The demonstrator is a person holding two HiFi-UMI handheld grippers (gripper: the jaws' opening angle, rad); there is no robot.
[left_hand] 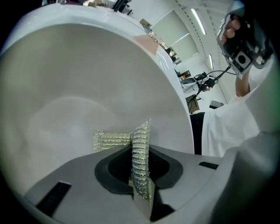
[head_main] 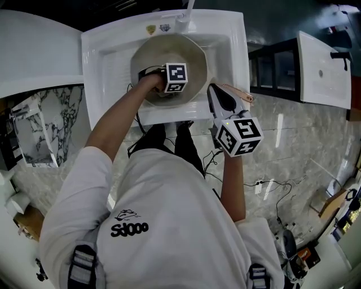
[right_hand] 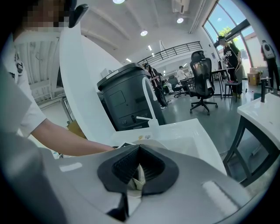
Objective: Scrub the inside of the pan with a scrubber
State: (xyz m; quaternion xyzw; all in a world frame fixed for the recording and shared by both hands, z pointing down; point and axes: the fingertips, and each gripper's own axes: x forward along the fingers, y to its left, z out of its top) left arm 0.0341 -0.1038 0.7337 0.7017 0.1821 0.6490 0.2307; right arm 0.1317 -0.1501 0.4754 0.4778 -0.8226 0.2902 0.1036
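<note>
A beige pan (head_main: 152, 53) sits in the white sink (head_main: 107, 56). My left gripper (head_main: 169, 86) reaches down into it. In the left gripper view the pan's pale inner wall (left_hand: 87, 78) fills the frame. There my left gripper (left_hand: 141, 168) is shut on a silvery mesh scrubber (left_hand: 140, 144), whose free end folds to the left against the pan. My right gripper (head_main: 214, 93) is at the sink's front right, shut on the pan handle (head_main: 240, 94). In the right gripper view a beige bit of the handle (right_hand: 139, 178) shows between the closed jaws of my right gripper (right_hand: 136, 168).
A faucet (head_main: 185, 17) rises at the sink's back rim, and the faucet (right_hand: 148, 100) also shows in the right gripper view. Another white basin (head_main: 324, 70) stands to the right. Cables (head_main: 271, 189) lie on the marble floor. A dark bin (right_hand: 124, 100) and an office chair (right_hand: 202, 81) stand beyond.
</note>
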